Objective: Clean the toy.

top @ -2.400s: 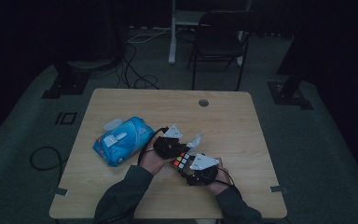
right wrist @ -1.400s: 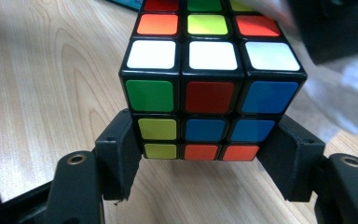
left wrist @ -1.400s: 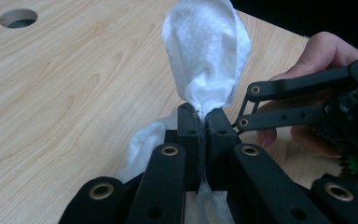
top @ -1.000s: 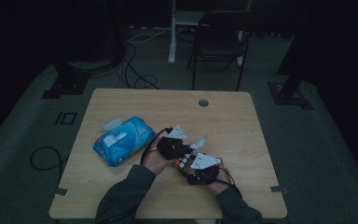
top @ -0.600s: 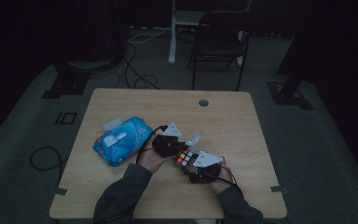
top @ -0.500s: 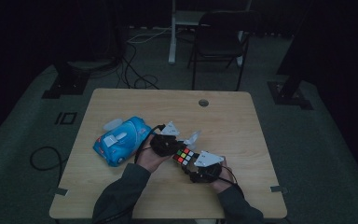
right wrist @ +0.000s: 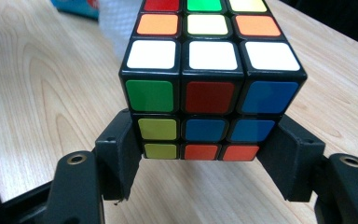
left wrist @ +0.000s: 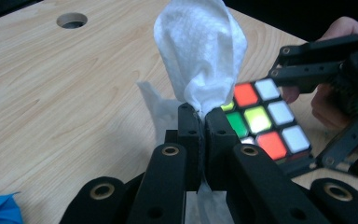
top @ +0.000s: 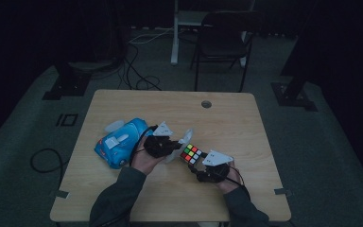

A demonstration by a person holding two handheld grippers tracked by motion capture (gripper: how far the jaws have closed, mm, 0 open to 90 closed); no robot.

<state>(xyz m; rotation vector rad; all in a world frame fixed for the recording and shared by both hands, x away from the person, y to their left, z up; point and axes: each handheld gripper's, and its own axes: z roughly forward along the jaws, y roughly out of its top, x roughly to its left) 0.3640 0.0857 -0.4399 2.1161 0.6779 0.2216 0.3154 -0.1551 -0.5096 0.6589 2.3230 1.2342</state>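
Jaws of the right gripper (right wrist: 205,163) clamp the rigid, slick cube (right wrist: 205,88) by its lower sides, while the left gripper (left wrist: 200,126) pinches a limp, light wipe (left wrist: 200,51).

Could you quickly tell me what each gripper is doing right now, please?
Left gripper: jaws closed on a white wipe.
Right gripper: jaws closed on the sides of a colour cube, held above the table.

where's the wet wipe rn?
Wet wipe is pinched in the left gripper, standing up from its jaws just left of the puzzle cube, which the right gripper holds; high view puts it mid-table.
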